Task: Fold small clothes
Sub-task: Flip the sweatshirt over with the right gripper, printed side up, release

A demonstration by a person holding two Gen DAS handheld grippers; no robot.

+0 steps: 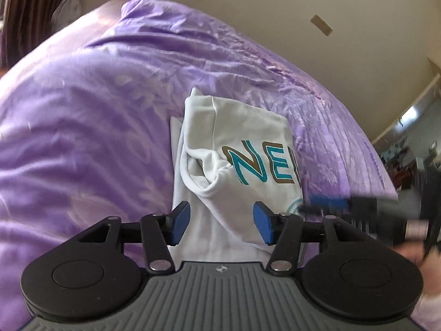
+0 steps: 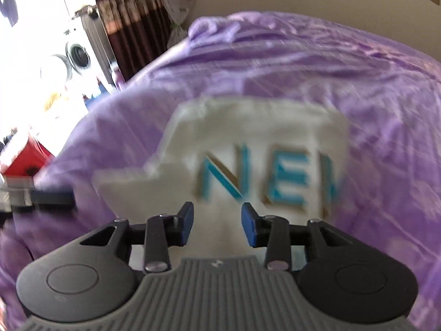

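Note:
A small white T-shirt (image 1: pixel 237 143) with teal and gold letters lies partly folded on a purple bedspread (image 1: pixel 82 127). My left gripper (image 1: pixel 222 223) is open and empty just above the shirt's near edge. The right gripper (image 1: pixel 330 205) shows blurred at the right of the left wrist view. In the right wrist view the shirt (image 2: pixel 248 143) is blurred and my right gripper (image 2: pixel 216 224) is open and empty over its near edge. The left gripper (image 2: pixel 52 197) shows blurred at the left there.
The bedspread (image 2: pixel 386 110) covers the whole bed. A beige wall (image 1: pixel 330 13) rises behind it. A curtain (image 2: pixel 132 13), a washing machine (image 2: pixel 80 55) and a red box (image 2: pixel 24 160) stand off the bed's left side.

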